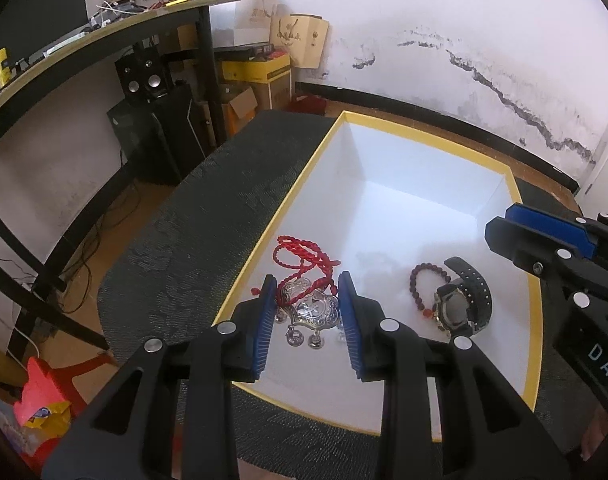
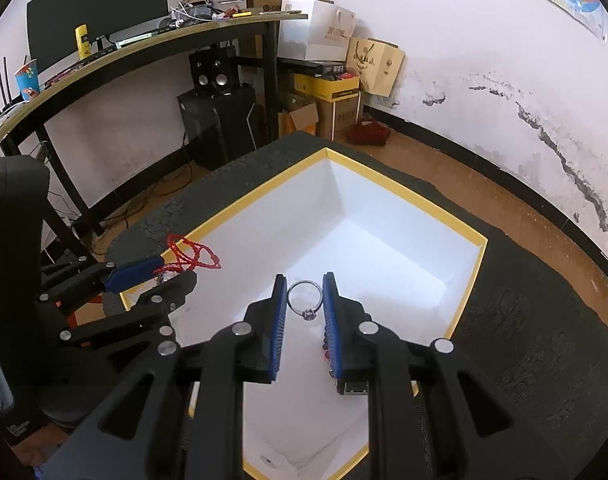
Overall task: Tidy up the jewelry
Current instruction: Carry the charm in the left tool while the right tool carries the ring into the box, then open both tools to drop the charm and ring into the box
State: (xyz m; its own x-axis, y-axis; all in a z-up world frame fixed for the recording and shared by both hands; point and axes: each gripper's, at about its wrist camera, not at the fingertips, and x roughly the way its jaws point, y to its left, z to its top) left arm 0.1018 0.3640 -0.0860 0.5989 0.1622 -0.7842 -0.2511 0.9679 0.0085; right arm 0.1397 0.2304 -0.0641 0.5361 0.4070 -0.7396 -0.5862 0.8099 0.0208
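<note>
A white box with a yellow rim [image 1: 424, 136] [image 2: 384, 188] sits on a dark mat. In the left wrist view my left gripper [image 1: 306, 280] is open, its blue pads on either side of a silver locket pendant [image 1: 310, 310] on a red cord [image 1: 300, 258] lying in the box. A red bead bracelet [image 1: 420, 292] and a black watch [image 1: 464, 300] lie to its right. In the right wrist view my right gripper [image 2: 304, 280] is shut on a silver ring [image 2: 304, 298], held above the box floor. The left gripper [image 2: 176, 274] shows at left by the red cord [image 2: 192, 256].
A dark mat [image 1: 208, 232] [image 2: 524, 320] covers the table. A desk [image 2: 144, 40] with a monitor, speakers and cardboard boxes [image 2: 336, 92] stands behind. A black chair [image 2: 12, 208] is at left. Wooden floor and a stained white wall lie to the right.
</note>
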